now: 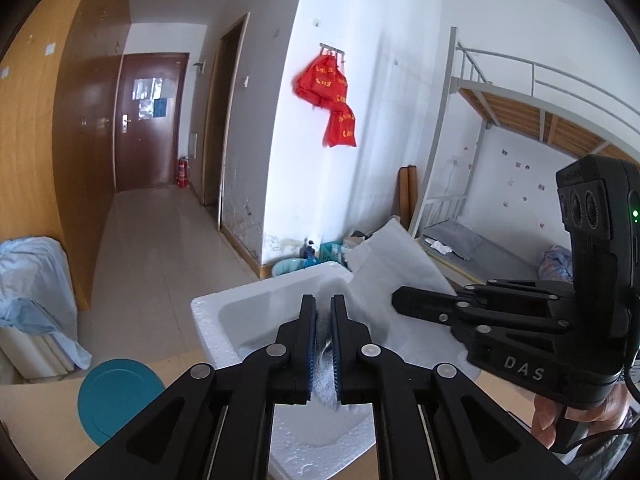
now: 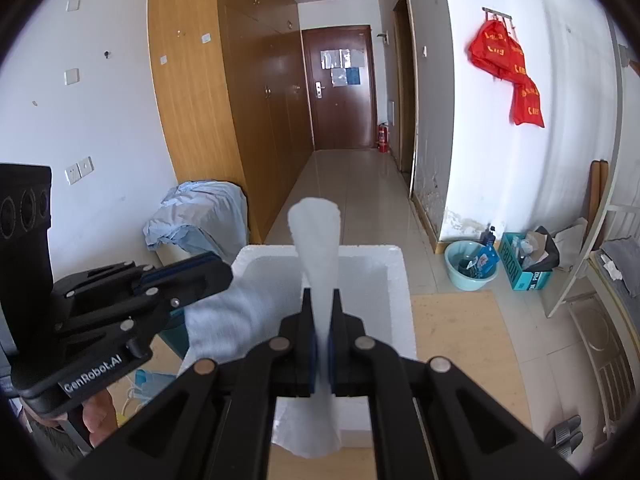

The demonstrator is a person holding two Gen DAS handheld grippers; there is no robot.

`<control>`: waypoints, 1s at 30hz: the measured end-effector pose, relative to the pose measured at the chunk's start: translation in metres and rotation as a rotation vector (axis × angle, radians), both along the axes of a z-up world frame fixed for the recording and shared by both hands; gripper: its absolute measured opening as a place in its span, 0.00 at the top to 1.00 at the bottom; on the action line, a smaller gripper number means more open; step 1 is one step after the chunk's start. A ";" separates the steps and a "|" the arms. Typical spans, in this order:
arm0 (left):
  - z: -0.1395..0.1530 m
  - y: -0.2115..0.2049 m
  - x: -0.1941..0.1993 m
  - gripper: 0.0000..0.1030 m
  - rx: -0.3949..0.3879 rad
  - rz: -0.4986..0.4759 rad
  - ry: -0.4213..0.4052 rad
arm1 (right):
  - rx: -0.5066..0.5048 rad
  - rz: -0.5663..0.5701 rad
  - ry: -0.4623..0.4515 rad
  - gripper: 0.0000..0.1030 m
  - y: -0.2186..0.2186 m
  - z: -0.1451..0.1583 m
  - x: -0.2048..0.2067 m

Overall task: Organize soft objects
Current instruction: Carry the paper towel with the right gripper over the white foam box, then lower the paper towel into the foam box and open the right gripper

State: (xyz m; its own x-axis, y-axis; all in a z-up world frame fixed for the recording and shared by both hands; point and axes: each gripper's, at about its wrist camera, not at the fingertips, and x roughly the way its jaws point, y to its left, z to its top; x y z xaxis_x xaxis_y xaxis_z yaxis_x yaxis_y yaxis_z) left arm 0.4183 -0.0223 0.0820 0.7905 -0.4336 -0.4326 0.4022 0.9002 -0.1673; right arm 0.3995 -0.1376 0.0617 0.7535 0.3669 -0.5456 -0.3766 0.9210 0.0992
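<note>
a dorm-like room: tiled floor running to a dark wooden door (image 2: pixel 339 88) at 12 o'clock, wardrobes along one wall, red bags (image 1: pixel 329 96) hung on a white wall, a metal bunk bed (image 1: pixel 516 128) at 2 o'clock in the left wrist view. close by, a pale wooden bench (image 2: pixel 460 340) carries an open white foam box (image 2: pixel 396 280), with a teal round lid (image 1: pixel 118 394) lying on the bench at 8 o'clock in the left view.

both tongs are held over the mouth of the foam box, each gripping part of one white soft cloth (image 2: pixel 320 240), probably a sock or thin towel. holding it at two points above the opening seems meant to keep it spread and under control, either to fold it or to lower it neatly into the box; which of the two cannot be told.

the left tongs (image 1: pixel 323 344) are nearly closed, clenched on a greyish-white bunch of the cloth that shows between the blue pads (image 1: pixel 310 344). the right tongs (image 2: pixel 320 340) are likewise clamped tight, the cloth pinched into a narrow strip that fans out above toward 12 o'clock and hangs below toward 6 o'clock. in the right view, the left tongs come in from 9 o'clock with the cloth bulging beneath them, over the box's left side.

the cloth hangs above the box; whether any of it touches the inside is unclear.
</note>
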 end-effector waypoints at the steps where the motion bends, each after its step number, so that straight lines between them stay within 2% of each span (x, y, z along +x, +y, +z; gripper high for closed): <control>1: 0.001 0.002 0.000 0.86 -0.002 0.004 0.004 | 0.002 -0.001 -0.002 0.94 0.000 0.001 -0.001; 2: 0.002 0.002 0.001 0.77 -0.005 0.006 0.006 | 0.004 -0.002 -0.002 0.94 -0.001 0.001 0.000; 3: 0.003 0.005 -0.001 0.64 -0.015 0.009 0.000 | 0.004 -0.002 -0.002 0.94 -0.001 0.001 0.002; 5: 0.006 0.008 -0.004 0.46 -0.025 0.028 -0.013 | 0.003 -0.002 0.000 0.94 -0.001 0.001 0.003; 6: 0.008 0.010 -0.007 0.43 -0.033 0.037 -0.023 | 0.004 -0.002 0.000 0.94 -0.001 0.001 0.004; 12: 0.015 0.013 -0.010 0.36 -0.032 0.034 -0.039 | -0.001 0.001 0.011 0.94 0.004 -0.005 0.014; 25: 0.014 0.018 -0.009 0.36 -0.047 -0.001 -0.014 | 0.003 0.015 0.026 0.91 0.009 -0.013 0.026; 26: 0.013 0.018 -0.009 0.36 -0.047 -0.002 -0.013 | 0.005 0.014 0.026 0.81 0.009 -0.013 0.026; 27: 0.013 0.018 -0.009 0.36 -0.051 -0.004 -0.011 | 0.006 0.014 0.022 0.61 0.009 -0.013 0.026; 28: 0.013 0.018 -0.009 0.36 -0.053 -0.009 -0.008 | 0.004 0.012 0.018 0.49 0.010 -0.012 0.025; 29: 0.013 0.018 -0.009 0.36 -0.053 -0.011 -0.007 | 0.002 0.009 0.014 0.31 0.009 -0.011 0.025; 30: 0.013 0.019 -0.009 0.36 -0.053 -0.010 -0.010 | 0.003 0.003 0.003 0.27 0.009 -0.010 0.024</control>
State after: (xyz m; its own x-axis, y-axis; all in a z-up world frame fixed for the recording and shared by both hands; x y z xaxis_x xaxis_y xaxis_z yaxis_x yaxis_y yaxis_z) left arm 0.4094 -0.0035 0.0949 0.7902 -0.4631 -0.4014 0.4125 0.8863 -0.2106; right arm 0.4231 -0.1289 0.0514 0.7508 0.3705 -0.5468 -0.3792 0.9196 0.1025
